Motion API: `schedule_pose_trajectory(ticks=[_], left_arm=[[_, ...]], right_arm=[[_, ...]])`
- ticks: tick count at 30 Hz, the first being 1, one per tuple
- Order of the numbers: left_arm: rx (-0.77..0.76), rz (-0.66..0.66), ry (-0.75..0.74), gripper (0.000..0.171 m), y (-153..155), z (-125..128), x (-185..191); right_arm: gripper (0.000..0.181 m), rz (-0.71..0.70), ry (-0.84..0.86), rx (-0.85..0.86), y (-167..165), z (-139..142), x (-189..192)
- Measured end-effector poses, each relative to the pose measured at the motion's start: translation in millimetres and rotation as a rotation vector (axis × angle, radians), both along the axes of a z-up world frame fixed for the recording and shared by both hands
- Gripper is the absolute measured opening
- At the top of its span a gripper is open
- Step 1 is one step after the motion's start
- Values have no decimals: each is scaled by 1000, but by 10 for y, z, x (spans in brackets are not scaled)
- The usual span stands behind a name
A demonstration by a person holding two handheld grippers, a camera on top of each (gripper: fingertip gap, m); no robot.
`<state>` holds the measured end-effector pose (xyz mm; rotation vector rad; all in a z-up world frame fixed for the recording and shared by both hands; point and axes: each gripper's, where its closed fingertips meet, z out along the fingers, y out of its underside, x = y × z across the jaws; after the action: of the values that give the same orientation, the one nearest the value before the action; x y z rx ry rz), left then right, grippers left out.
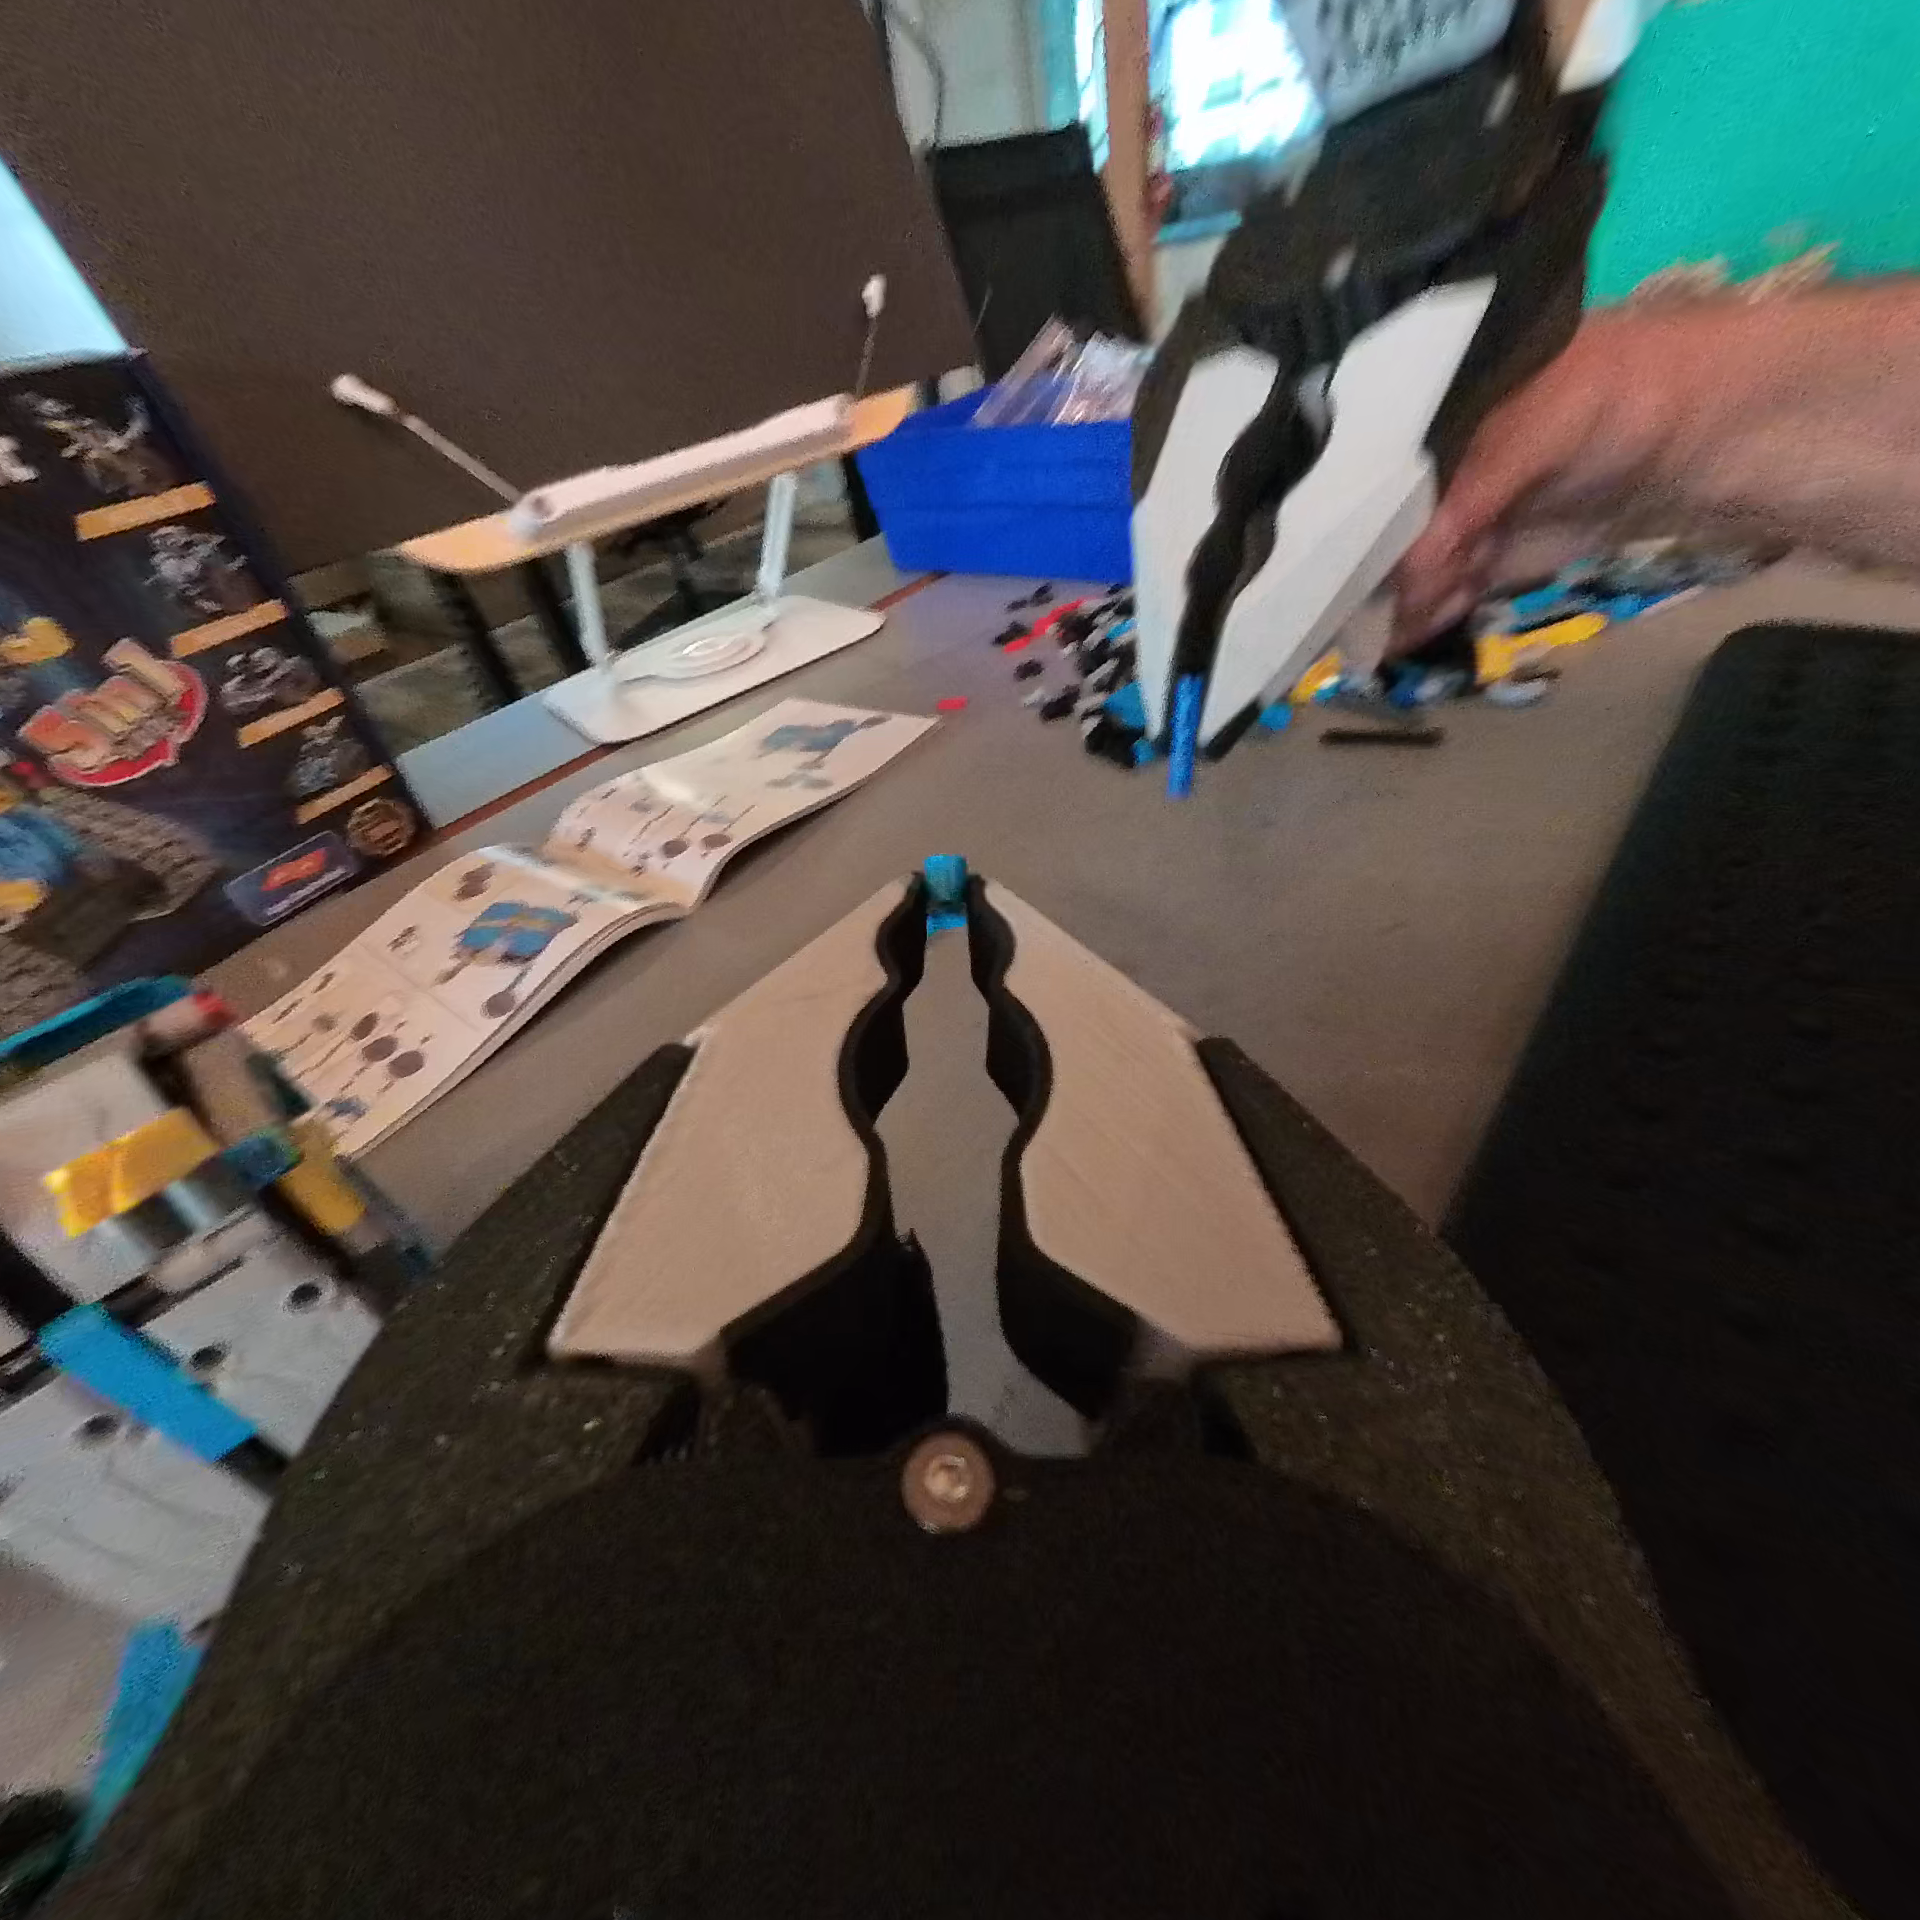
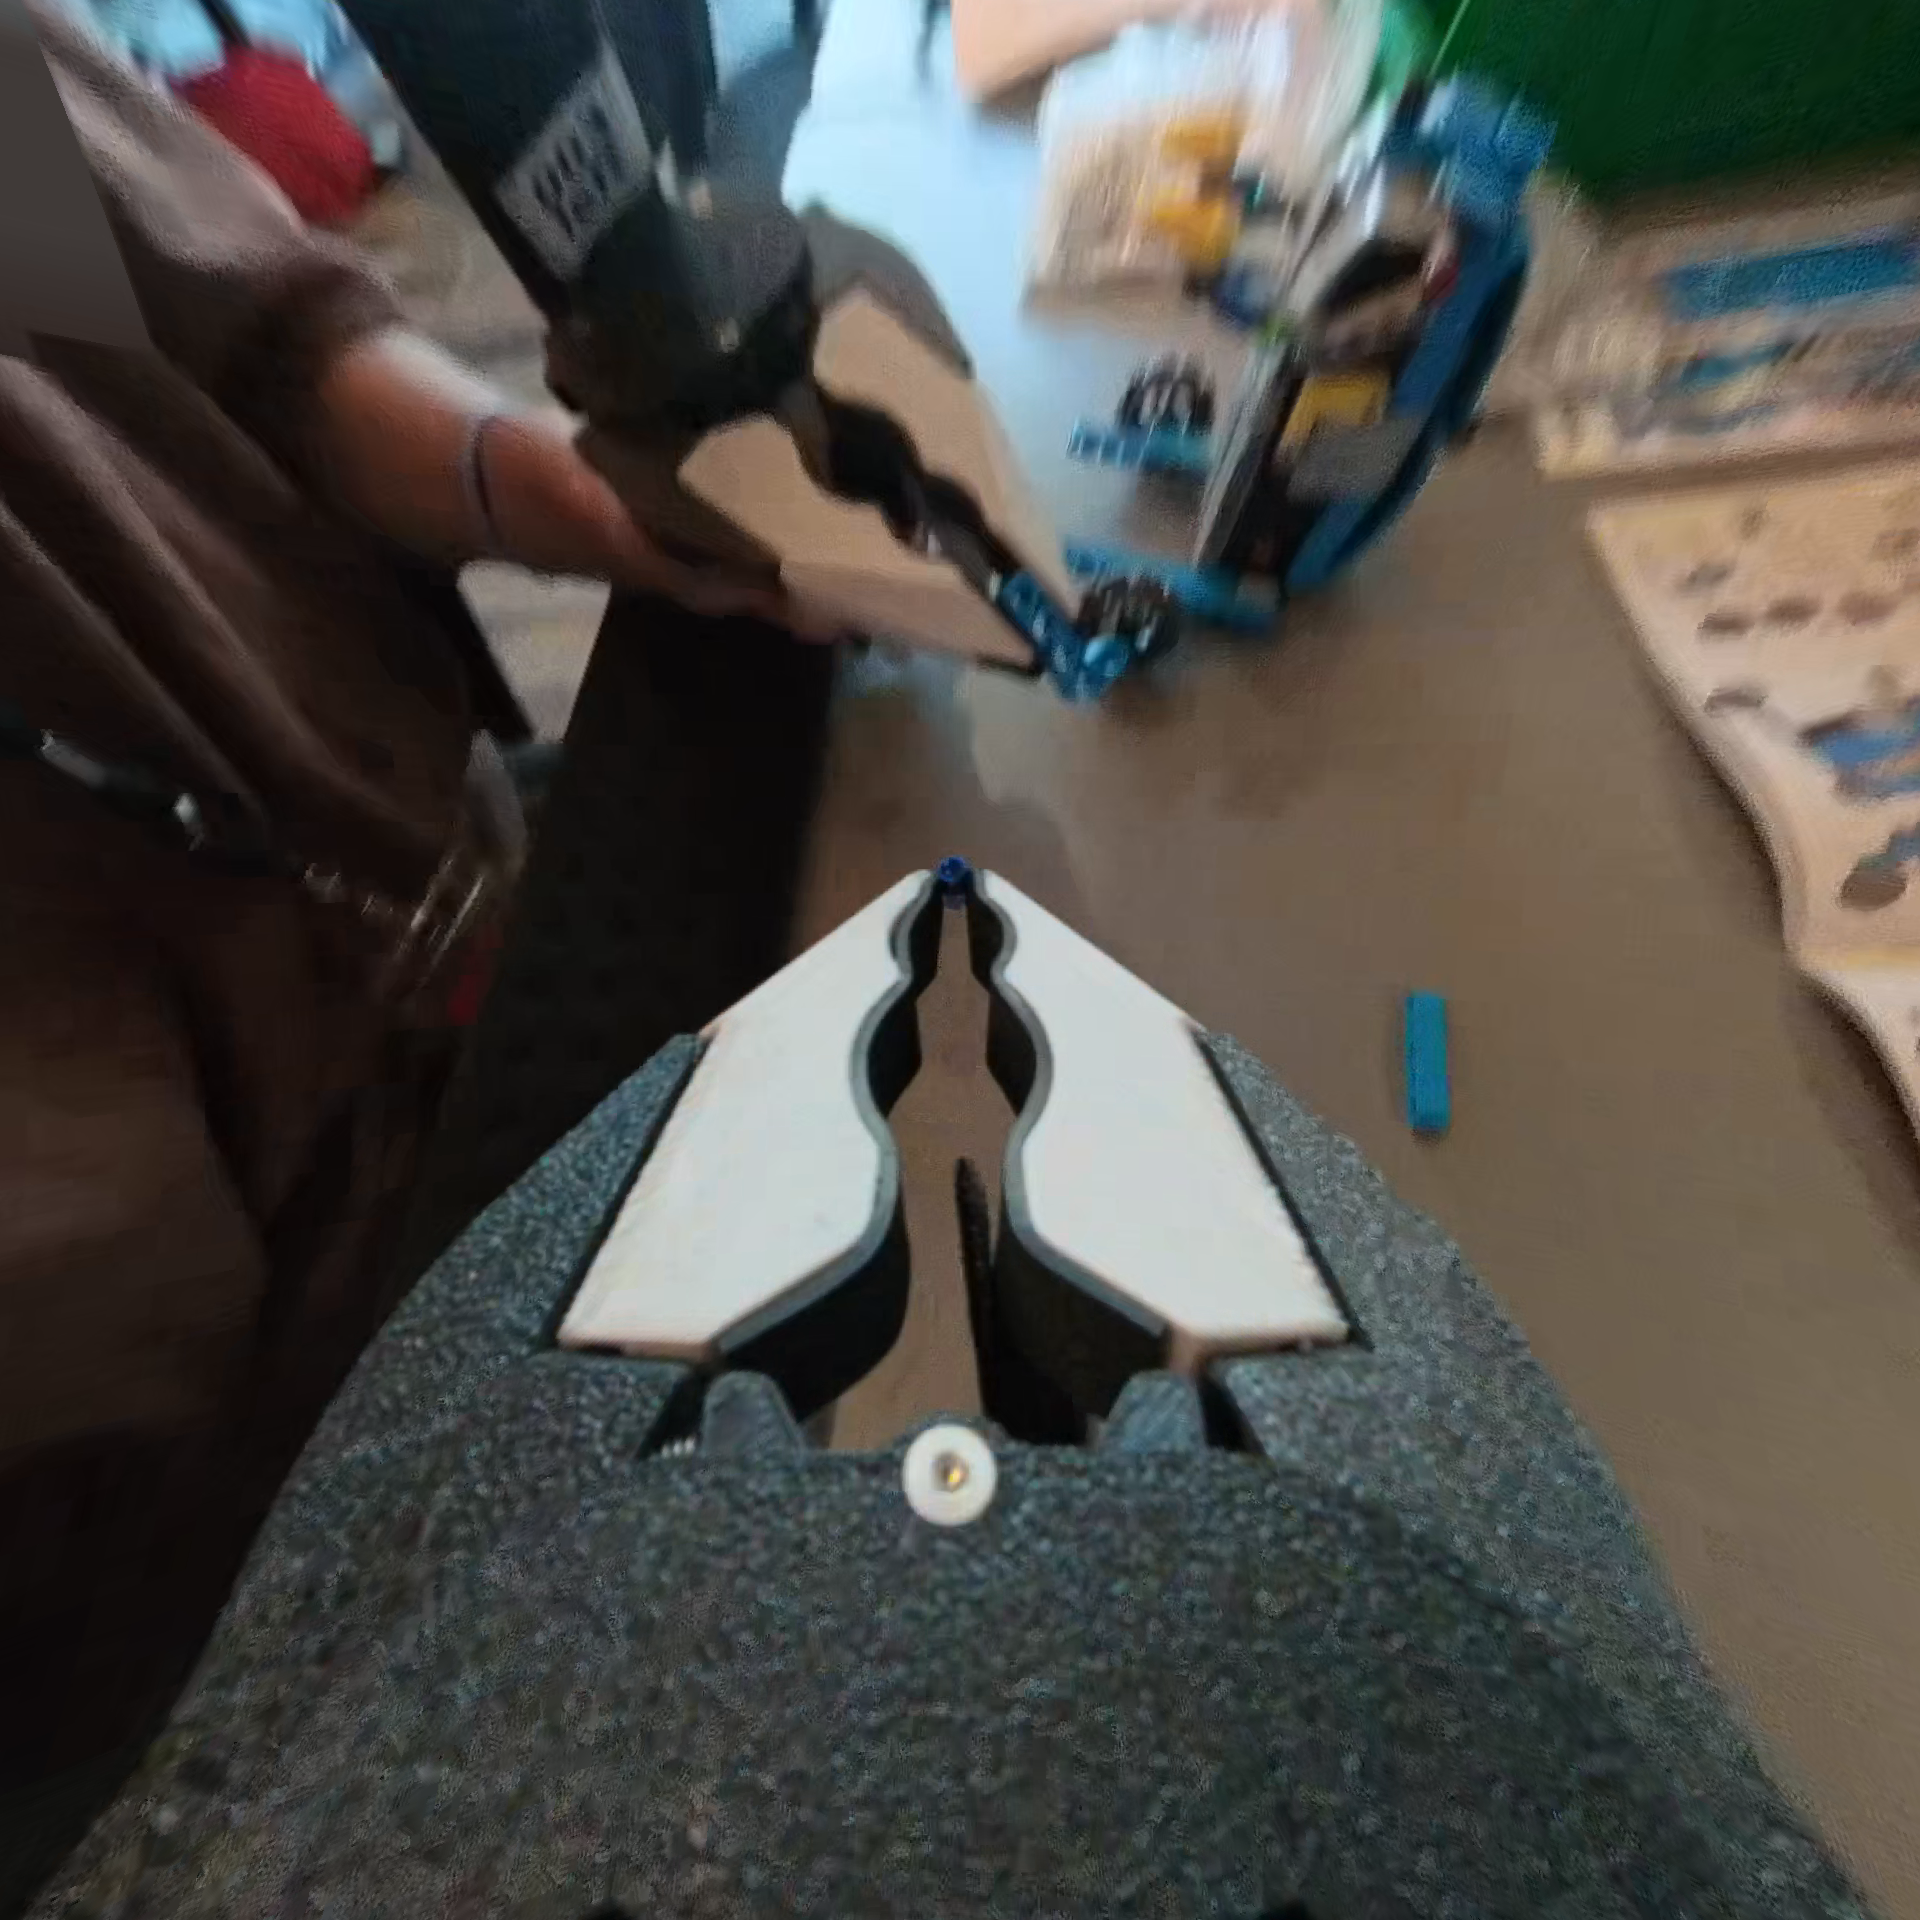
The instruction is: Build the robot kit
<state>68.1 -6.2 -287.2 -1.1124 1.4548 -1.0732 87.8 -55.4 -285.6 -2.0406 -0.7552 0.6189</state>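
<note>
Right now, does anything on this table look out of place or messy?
A little. One blue brick lies alone on the table, apart from the heap of small pieces near the blue bin. Both views are blurred, so finer damage cannot be judged.

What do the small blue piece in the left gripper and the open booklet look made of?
The small blue piece, pinched at the left gripper fingers' tips, looks like moulded plastic: saturated uniform colour, slight sheen. The open booklet looks like paper, matte to slightly glossy: thin printed pages curving up from the centre fold. Blur leaves the finish uncertain.
</note>
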Motion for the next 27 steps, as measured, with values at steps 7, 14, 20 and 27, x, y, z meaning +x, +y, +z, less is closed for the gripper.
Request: schedule_pose_trajectory(ticks=[7,14,20,27], left_arm=[[-103,-210,-130,7,-317,264,-133],[-162,-285,-99,6,-390,237,-150],[-164,-248,-69,7,-344,184,-100],[-180,-214,-58,7,-287,162,-72]], right_arm=[[4,-110,176,261,158,-50,-249],[5,-134,-39,444,216,-49,-309],[5,-214,-91,495,276,-7,-203],[5,-282,-276,581,343,-15,-195]])
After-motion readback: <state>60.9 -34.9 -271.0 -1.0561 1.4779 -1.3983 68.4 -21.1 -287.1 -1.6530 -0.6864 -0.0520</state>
